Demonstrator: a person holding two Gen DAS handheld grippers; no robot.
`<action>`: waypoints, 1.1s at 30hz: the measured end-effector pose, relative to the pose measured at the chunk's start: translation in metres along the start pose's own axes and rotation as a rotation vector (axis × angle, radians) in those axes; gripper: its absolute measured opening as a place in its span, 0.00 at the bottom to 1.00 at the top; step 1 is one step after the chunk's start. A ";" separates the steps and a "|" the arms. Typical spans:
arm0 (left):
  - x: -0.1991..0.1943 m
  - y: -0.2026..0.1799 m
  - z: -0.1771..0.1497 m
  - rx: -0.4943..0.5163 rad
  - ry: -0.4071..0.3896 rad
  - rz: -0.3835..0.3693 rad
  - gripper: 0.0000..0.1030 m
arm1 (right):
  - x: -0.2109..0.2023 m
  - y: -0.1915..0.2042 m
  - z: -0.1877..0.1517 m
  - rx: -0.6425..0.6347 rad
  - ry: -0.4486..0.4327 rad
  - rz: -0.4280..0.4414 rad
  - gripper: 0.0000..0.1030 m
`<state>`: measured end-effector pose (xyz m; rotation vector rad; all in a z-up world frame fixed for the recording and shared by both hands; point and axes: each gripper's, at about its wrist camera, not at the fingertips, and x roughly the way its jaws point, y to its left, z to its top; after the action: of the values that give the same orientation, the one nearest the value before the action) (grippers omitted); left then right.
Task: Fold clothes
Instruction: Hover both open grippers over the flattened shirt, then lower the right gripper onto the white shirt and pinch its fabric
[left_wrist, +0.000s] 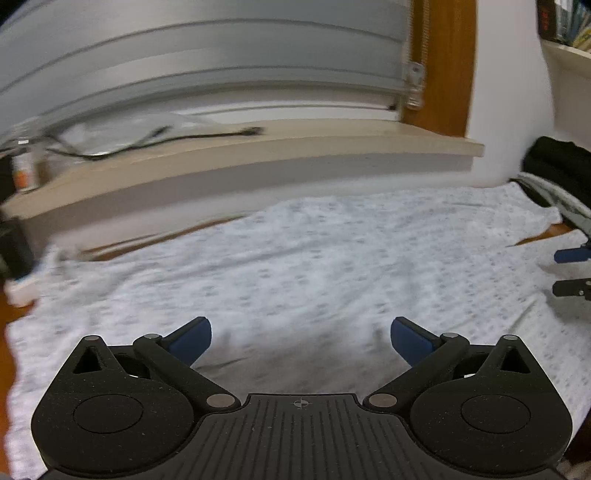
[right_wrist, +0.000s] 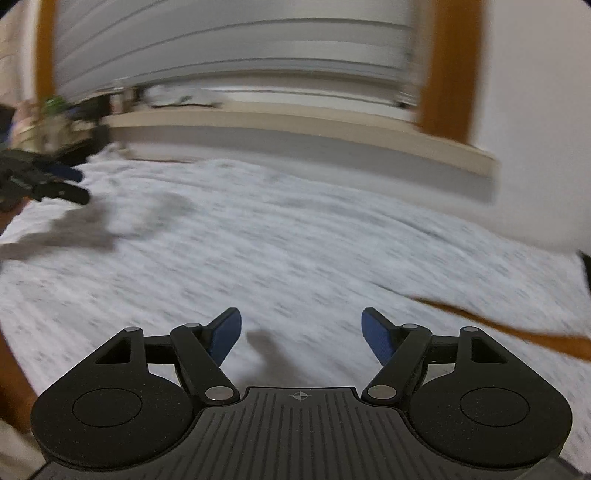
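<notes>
So the pale patterned garment (left_wrist: 314, 258) is laid out flat over most of the bench (right_wrist: 535, 338), probably so an edge can get picked up for the first fold. Left gripper (left_wrist: 301, 341) hovers over its near part, jaws spread wide, nothing in them. Right gripper (right_wrist: 301, 334) also has its jaws apart and empty above the cloth. Orange-brown bench wood peeks out at the right edge. Behind: a beige ledge (left_wrist: 258, 155) under grey shutter slats (left_wrist: 203, 55), and a dark pile (left_wrist: 554, 162) by the far right corner, too blurry to identify.
</notes>
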<state>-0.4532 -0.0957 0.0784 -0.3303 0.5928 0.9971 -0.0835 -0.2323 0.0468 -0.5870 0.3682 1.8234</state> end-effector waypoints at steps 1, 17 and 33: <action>-0.006 0.010 -0.003 -0.006 0.000 0.016 1.00 | 0.004 0.012 0.006 -0.018 -0.006 0.028 0.69; -0.058 0.163 -0.065 -0.036 0.123 0.160 0.23 | 0.060 0.240 0.081 -0.296 -0.011 0.508 0.38; -0.014 0.179 -0.044 -0.031 0.102 0.173 0.24 | 0.057 0.378 0.076 -0.534 -0.027 0.761 0.48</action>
<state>-0.6265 -0.0363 0.0521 -0.3632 0.7079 1.1616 -0.4710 -0.2689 0.0634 -0.8582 0.0700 2.6957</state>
